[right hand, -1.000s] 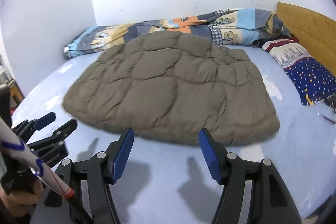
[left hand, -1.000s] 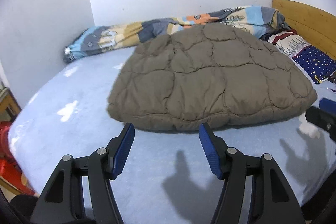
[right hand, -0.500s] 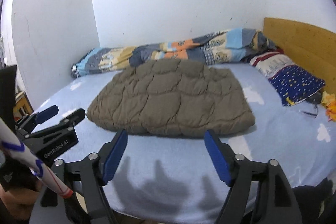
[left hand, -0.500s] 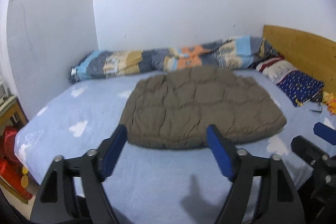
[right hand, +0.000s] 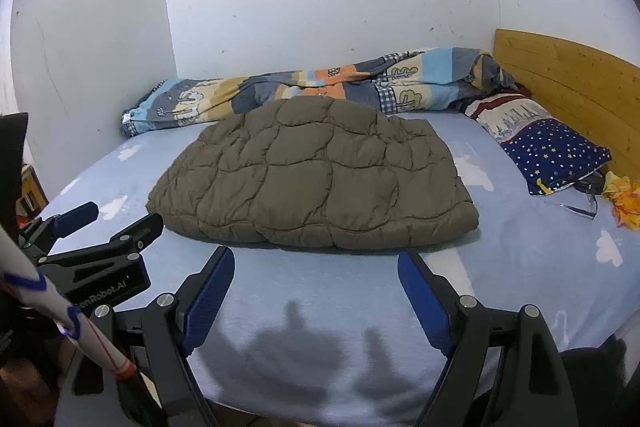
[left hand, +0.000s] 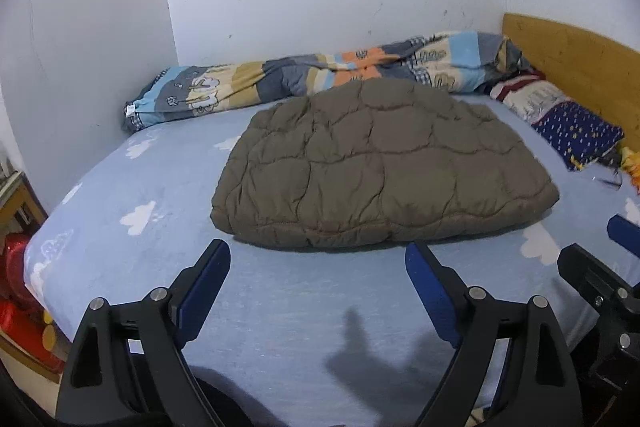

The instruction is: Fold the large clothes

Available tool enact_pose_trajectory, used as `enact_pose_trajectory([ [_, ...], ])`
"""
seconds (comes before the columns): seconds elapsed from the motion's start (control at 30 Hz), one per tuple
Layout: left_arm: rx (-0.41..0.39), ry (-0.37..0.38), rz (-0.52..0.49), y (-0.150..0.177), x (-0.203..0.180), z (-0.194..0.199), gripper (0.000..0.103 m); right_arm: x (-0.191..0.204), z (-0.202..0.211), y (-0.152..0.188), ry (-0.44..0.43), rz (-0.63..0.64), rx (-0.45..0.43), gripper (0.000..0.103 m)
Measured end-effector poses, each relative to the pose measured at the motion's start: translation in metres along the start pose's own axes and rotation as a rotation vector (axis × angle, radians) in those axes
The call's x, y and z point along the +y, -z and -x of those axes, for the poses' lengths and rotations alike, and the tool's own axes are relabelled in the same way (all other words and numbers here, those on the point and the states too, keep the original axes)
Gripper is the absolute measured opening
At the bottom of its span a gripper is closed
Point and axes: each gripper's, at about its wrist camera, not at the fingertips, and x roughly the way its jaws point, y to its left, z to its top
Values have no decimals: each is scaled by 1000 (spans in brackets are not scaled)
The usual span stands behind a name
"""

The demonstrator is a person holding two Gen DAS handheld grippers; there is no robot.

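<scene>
- We look across a bed (left hand: 280,311) in pale blue sheeting with white clouds; it fills the lower half of both views, against white walls.
- Our quilted olive coat (left hand: 380,167) lies folded into a puffy block at centre frame, flat on the sheet, touched by neither tool.
- A striped blanket (left hand: 320,75) is bunched along the far wall behind the coat.
- A wooden headboard (left hand: 576,63) stands at upper right, with a starry navy pillow (right hand: 556,155) below it.
- Our left gripper (left hand: 316,259), at the bottom of its view, is spreading its blue pads wide over bare sheet, nothing between them, short of the coat's near edge.
- Our right gripper (right hand: 316,263) is likewise widening and empty, just short of the coat.
- Orange petals (right hand: 624,203) sit at the right edge.
</scene>
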Motion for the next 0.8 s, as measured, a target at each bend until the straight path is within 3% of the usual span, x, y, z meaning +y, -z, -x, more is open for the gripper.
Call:
enact_pose_trajectory([
  [0.27, 36, 8, 10, 3, 4, -12, 88, 8, -10, 3, 27, 29, 29, 87],
  [0.33, 43, 49, 15, 3, 6, -12, 88, 9, -11, 3, 33, 34, 32, 87],
  [0.43, 51, 168, 48, 4, 14, -12, 88, 11, -12, 1, 40, 35, 42, 88],
  [0.67, 31, 44, 31, 0, 17, -9, 88, 14, -9, -6, 38, 28, 45, 90],
  [0.8, 9, 29, 59, -4, 23, -3, 88, 17, -3, -16, 24, 23, 25, 90],
])
